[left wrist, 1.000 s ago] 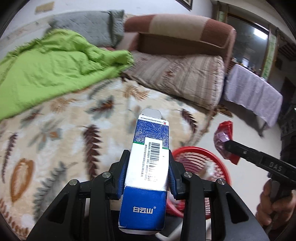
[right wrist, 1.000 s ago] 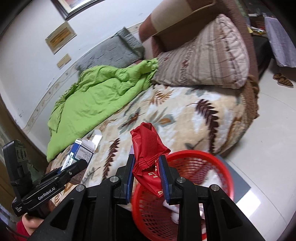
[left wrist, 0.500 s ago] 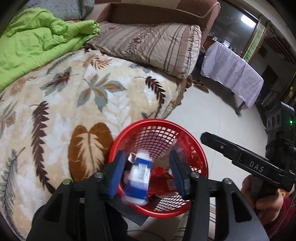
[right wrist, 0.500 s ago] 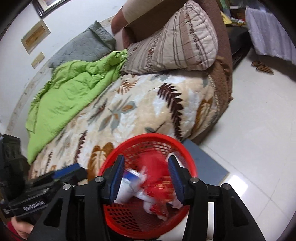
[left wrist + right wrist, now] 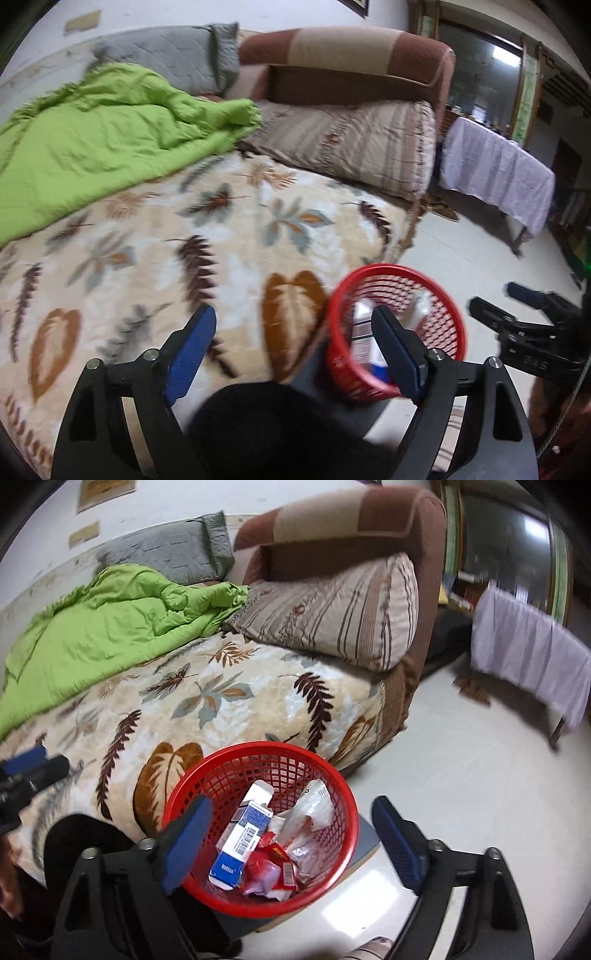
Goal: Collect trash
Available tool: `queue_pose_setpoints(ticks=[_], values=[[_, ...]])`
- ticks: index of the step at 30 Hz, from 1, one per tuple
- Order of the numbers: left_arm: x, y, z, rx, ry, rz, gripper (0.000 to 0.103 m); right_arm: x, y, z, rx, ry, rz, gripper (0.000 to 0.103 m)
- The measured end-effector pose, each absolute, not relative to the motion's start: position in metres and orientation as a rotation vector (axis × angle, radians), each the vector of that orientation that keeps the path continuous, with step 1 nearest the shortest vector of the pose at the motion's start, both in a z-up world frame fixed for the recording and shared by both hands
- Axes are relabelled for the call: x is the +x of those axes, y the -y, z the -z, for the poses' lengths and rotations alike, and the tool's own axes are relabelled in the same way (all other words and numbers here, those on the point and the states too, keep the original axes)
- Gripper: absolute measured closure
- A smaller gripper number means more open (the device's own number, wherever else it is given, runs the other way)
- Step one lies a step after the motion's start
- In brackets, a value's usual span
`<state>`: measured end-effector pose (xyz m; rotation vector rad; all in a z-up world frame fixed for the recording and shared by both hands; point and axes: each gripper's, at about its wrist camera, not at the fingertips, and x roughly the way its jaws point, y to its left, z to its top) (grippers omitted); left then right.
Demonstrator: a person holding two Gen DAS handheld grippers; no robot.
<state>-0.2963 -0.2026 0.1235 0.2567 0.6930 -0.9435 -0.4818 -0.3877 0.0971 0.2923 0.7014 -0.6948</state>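
I find both the left gripper (image 5: pixel 293 349) and right gripper (image 5: pixel 291 843) with jaws opening, nothing between them. The box (image 5: pixel 242 843) and wrappers (image 5: pixel 295 843) lie in the red basket (image 5: pixel 343 867). Risk: a low jaw could catch the rim and tip it.

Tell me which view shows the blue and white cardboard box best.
The right wrist view: the blue and white cardboard box lies in plain sight in the red mesh basket, barcode up. In the left wrist view only a blurred sliver shows through the mesh, partly behind a finger.
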Motion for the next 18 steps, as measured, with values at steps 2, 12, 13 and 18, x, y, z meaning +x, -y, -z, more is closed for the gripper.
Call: queue_pose_setpoints(ticks=[2, 12, 13, 18], values=[[-0.296, 0.185, -0.126, 0.254, -0.663, 0.908, 0.014, -0.484, 0.375, -0.1, 0.253, -0.697, 0.709, 0.007], [-0.295, 0.148, -0.135, 0.246, -0.567, 0.756, 0.007, -0.48, 0.348, -0.107, 0.165, -0.705, 0.733, 0.006], [-0.295, 0.146, -0.136, 0.244, -0.562, 0.748, 0.007, -0.479, 0.345, -0.108, 0.15, -0.704, 0.734, 0.006], [-0.297, 0.145, -0.135, 0.261, -0.551, 0.727, 0.006, -0.477, 0.339, -0.11, 0.119, -0.7, 0.731, 0.006]])
